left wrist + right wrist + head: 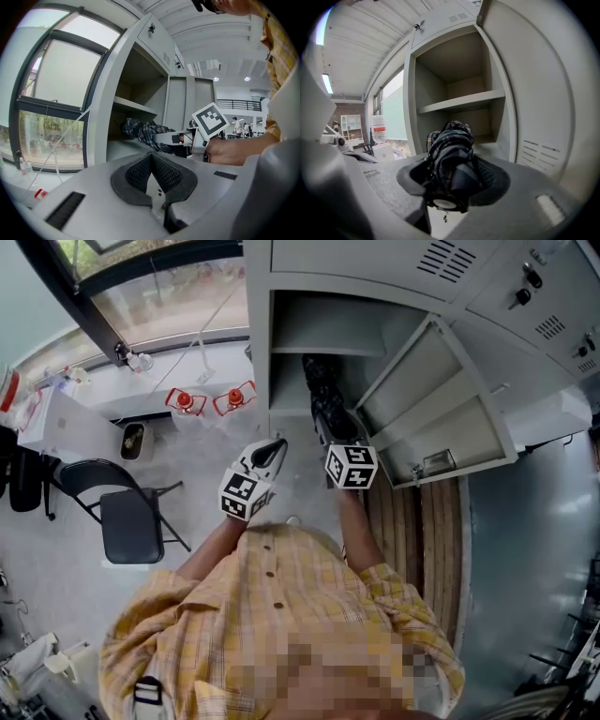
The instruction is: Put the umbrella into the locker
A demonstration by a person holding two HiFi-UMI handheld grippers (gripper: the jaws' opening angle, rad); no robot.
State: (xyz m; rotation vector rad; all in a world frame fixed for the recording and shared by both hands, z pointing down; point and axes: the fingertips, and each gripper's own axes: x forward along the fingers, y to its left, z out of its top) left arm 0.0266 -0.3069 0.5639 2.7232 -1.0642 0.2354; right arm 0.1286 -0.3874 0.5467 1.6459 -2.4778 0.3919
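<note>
Below the head camera, the folded umbrella (322, 395) is seen reaching into the open locker (259, 343), under its shelf (323, 338), with its handle end clamped in the right tool (330, 435). Along the left tool (151, 172), the pads are shown pressed together on nothing. Along the right tool, the handle end is seen outside the opening. If released now, the umbrella could be tipped back out by that overhanging weight.
</note>
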